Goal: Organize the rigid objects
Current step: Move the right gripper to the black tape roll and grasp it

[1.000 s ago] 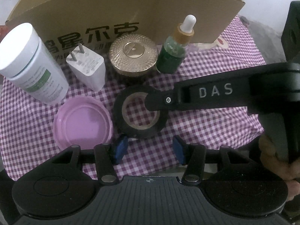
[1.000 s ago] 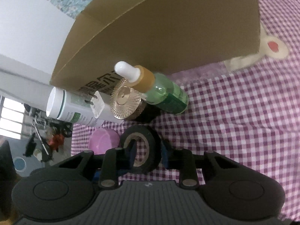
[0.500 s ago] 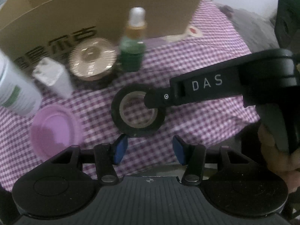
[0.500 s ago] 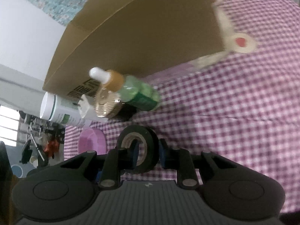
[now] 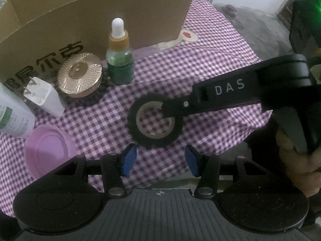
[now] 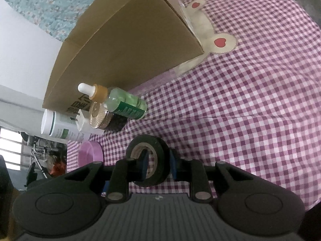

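A black tape roll (image 5: 154, 121) is over the checked cloth. My right gripper (image 6: 158, 165) is shut on the black tape roll (image 6: 149, 160), one finger inside its core and one outside; in the left wrist view it (image 5: 172, 110) reaches in from the right. My left gripper (image 5: 159, 160) is open and empty, just in front of the roll. A green dropper bottle (image 5: 119, 60), a gold-lidded jar (image 5: 80, 77), a white charger plug (image 5: 43, 96), a white bottle (image 5: 12, 118) and a pink lid (image 5: 48, 152) stand to the left.
An open cardboard box (image 5: 84, 22) stands behind the objects; it also shows in the right wrist view (image 6: 124, 46). The purple checked cloth (image 6: 240, 110) stretches to the right, with a heart appliqué (image 6: 220, 42) by the box corner.
The right gripper has carried the tape roll to the right, away from the jar and bottle. The left wrist view has swung, so the other objects sit further left.
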The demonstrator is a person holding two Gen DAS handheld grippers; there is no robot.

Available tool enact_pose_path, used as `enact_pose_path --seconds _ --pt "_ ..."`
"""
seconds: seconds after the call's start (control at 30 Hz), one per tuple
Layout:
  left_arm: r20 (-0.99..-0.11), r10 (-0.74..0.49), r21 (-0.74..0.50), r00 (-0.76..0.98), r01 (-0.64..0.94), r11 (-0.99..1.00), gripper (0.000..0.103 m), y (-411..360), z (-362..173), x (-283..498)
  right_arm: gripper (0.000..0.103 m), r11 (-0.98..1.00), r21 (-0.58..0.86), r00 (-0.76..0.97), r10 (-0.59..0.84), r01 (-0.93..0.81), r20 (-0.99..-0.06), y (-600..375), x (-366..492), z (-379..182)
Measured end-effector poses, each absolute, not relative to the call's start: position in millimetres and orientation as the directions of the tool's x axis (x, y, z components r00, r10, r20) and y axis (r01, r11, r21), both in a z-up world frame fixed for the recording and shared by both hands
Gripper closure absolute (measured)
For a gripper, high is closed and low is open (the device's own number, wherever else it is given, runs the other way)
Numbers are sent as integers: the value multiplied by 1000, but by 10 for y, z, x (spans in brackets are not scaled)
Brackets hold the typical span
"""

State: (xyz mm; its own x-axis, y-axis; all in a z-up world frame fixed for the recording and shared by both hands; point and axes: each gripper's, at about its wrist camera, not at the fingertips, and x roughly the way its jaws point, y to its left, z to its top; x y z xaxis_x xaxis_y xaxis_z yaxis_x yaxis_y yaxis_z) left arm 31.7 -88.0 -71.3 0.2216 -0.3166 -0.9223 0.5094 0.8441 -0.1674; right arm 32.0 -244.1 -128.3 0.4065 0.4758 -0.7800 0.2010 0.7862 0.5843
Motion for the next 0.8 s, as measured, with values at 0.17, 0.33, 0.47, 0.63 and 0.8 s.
enact_pose_path --seconds 0.17,0.33,0.47,0.63,0.8 --pt "-920 -311 -148 238 522 840 45 -939 -742 346 78 786 587 405 480 195 -778 -2454 314 -1289" --pt "-921 -294 -116 255 542 832 42 -1000 -749 343 77 796 576 404 472 188 -784 -2427 317 -1269" --pt "-922 -282 -96 267 545 833 42 -1013 -770 342 77 818 552 406 455 161 -793 -2380 345 -1253" --pt "-919 -266 -68 292 547 834 42 -1046 -795 354 77 843 522 407 434 131 -804 -2346 364 -1229" --pt "-917 -258 -50 305 552 832 42 -1069 -818 348 76 869 484 414 407 97 -814 -2293 379 -1200"
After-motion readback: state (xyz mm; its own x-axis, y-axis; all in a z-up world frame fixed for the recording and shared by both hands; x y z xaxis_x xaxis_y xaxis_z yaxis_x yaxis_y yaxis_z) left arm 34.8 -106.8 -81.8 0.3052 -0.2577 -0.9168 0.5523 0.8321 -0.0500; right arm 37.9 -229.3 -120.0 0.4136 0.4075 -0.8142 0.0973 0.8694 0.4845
